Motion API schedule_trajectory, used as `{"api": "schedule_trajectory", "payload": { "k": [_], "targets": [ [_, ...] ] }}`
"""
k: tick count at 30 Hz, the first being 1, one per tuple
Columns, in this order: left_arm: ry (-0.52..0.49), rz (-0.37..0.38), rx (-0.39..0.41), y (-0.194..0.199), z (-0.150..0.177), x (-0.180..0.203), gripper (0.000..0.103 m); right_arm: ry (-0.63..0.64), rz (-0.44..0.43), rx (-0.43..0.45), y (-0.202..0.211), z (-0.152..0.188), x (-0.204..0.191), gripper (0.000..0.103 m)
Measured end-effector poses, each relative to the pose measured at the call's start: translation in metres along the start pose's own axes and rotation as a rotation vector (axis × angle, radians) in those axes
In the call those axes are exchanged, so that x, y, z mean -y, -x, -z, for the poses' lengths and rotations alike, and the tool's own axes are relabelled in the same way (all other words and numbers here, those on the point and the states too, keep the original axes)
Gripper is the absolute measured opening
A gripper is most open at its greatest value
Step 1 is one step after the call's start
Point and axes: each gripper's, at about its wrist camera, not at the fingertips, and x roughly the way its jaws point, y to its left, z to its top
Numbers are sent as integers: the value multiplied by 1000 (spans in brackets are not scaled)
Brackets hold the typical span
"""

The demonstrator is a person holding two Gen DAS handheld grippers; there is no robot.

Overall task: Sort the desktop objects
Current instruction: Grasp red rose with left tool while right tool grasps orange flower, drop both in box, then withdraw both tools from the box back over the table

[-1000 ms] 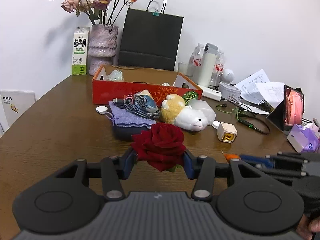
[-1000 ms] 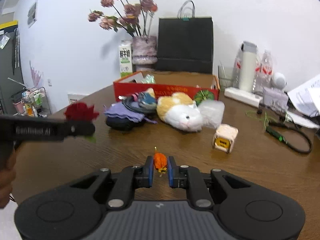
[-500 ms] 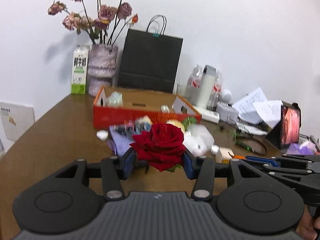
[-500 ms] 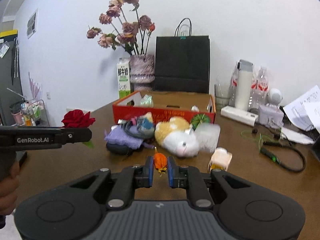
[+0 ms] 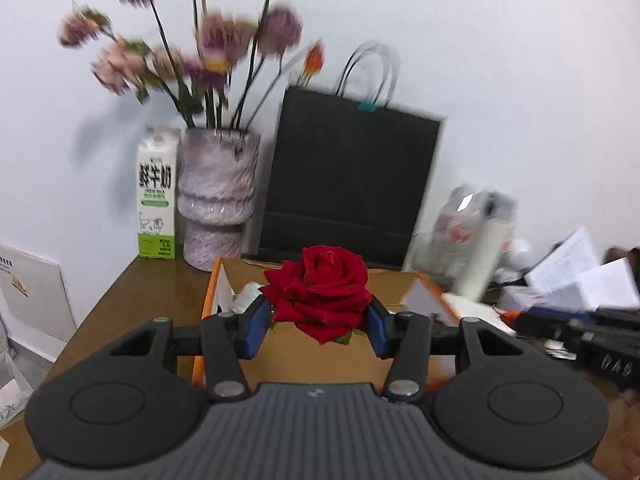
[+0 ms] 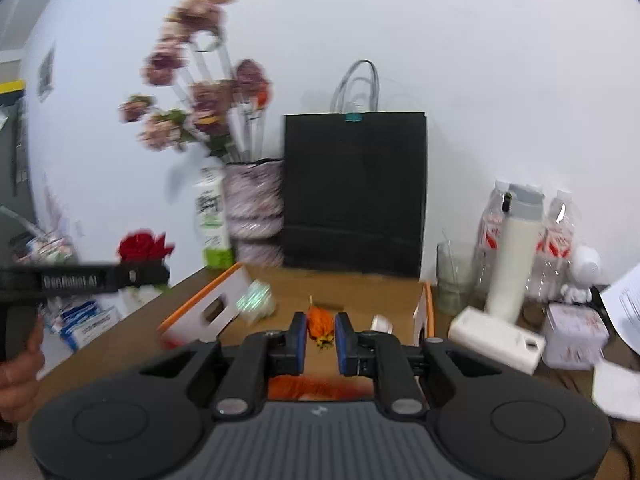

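My left gripper (image 5: 316, 320) is shut on a red rose (image 5: 320, 288) and holds it in the air above the near edge of an orange cardboard box (image 5: 208, 300). My right gripper (image 6: 320, 338) is shut on a small orange flower (image 6: 320, 322) and holds it over the same box (image 6: 200, 300). In the right wrist view the left gripper with the rose (image 6: 144, 246) shows at the left. The purple vase (image 5: 218, 200) of dried flowers stands behind the box at the left.
A milk carton (image 5: 157, 196) stands left of the vase. A black paper bag (image 5: 348, 184) stands against the wall. Bottles and a white flask (image 6: 516, 256), a glass (image 6: 454, 280), a white power strip (image 6: 496, 340) and papers (image 5: 580, 276) lie at the right.
Both grippers have risen and moved forward, from above the clutter in front of the box to over the box. Each keeps its flower. The view is motion-blurred.
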Motion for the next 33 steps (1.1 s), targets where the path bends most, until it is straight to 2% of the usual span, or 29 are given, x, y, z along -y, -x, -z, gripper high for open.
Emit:
{"api": "schedule_trajectory", "payload": {
  "k": [4, 5, 7, 8, 9, 10, 11, 12, 14, 16, 19, 21, 23, 26, 28, 30, 33],
  "targets": [
    [24, -23, -111, -89, -14, -2, 51, -111, -27, -117, -96, -26, 22, 14],
    [35, -29, -168, -114, -16, -3, 51, -141, -23, -168, -125, -29, 28, 13],
    [137, -43, -291, -159, -19, -11, 51, -193, -13, -250, -174, -30, 42, 12],
    [171, -17, -314, -172, -20, -14, 56, -196, 10, -284, -195, -30, 46, 13],
    [190, 10, -328, -181, -21, -15, 62, -191, 34, -307, -208, -28, 48, 13],
    [194, 24, -331, -187, -21, -15, 74, -180, 51, -322, -219, -28, 49, 16],
    [190, 22, -314, -187, -22, -14, 82, -172, 58, -324, -226, -27, 51, 17],
    [176, 22, -286, -184, -23, -14, 84, -166, 59, -322, -229, -27, 52, 17],
    [138, 19, -248, -175, -23, -13, 94, -162, 51, -316, -229, -26, 54, 33],
    [119, -3, -241, -167, -23, -14, 95, -150, 54, -314, -223, -20, 54, 43],
    [112, -71, -202, -128, -19, -14, 97, -125, 79, -300, -201, -16, 53, 43],
    [121, -73, -151, -85, -11, -15, 101, -107, 76, -267, -173, -15, 49, 52],
    [158, -53, -111, -43, 3, -16, 103, -86, 61, -211, -132, -8, 43, 69],
    [191, -66, -70, 20, 37, -12, 103, -52, 19, -141, -67, 11, 29, 72],
    [149, -102, -23, 61, 74, -5, 103, -56, -17, -114, -27, 29, 16, 75],
    [99, -100, 1, 92, 104, -1, 103, -65, -45, -86, 10, 50, 5, 83],
    [20, -78, -21, 123, 137, 8, 103, -93, -43, -92, 47, 82, -11, 85]
  ]
}}
